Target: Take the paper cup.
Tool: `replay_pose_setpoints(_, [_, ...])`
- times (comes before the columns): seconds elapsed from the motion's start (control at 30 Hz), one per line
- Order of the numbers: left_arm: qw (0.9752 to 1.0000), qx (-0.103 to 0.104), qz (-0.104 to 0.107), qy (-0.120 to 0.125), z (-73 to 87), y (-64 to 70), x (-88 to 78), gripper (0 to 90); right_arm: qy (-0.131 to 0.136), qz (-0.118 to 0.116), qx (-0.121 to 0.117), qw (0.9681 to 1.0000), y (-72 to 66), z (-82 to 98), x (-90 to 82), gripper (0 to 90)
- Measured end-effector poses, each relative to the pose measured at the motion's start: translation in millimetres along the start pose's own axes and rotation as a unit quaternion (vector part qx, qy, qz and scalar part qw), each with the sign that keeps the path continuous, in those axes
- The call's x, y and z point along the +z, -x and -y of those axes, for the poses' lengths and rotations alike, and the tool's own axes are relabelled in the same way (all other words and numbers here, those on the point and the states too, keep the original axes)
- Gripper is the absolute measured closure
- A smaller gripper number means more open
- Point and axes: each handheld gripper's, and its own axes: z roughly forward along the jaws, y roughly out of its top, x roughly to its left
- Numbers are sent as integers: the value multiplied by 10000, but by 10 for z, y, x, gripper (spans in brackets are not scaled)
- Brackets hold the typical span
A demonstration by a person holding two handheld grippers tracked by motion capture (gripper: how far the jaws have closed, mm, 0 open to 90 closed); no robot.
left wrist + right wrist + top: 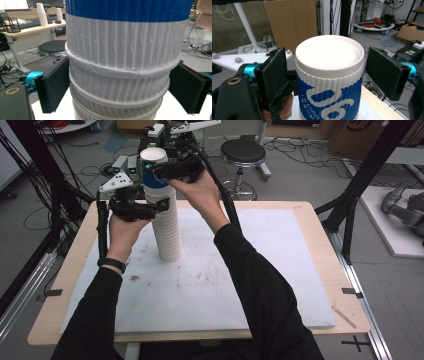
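Observation:
A tall stack of ribbed white paper cups [168, 227] stands upside down on the white mat [225, 285]. Its topmost cup [152, 179] is blue and white, base up. My left gripper [161, 204] is shut on the stack just under that cup. In the left gripper view its pads [53, 87] press both sides of the white rims [117, 75]. My right gripper [156, 169] is level with the blue cup [329, 82]. Its jaws stand open on either side of the cup, and a gap shows beside the left pad [274, 75].
The mat lies on a wooden table [320, 250] with bare margins at the edges. A black stool [243, 152] and floor cables are behind the table. Black frame posts [367, 170] rise at the right and left. Both forearms reach in from the bottom edge.

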Motion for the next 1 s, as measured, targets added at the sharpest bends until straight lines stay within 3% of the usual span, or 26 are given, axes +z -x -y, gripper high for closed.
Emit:
replay_pose_setpoints(0.23, [10000, -2, 2, -3, -1, 4, -2, 112, 31, 75, -76, 9999, -9, -6, 39, 290])
replay_pose_setpoints(0.43, [10000, 9, 4, -6, -1, 1, -1, 112, 67, 100, -102, 9999, -14, -7, 31, 298])
replay_pose_setpoints(0.53, [10000, 0, 2, -15, -1, -1, -7, 113, 304, 123, -217, 9992, -46, -41, -21, 301])
replay_pose_setpoints(1.0, [10000, 7, 8, -20, -6, 2, -6, 113, 466, 137, -370, 9981, -108, -182, -143, 302])
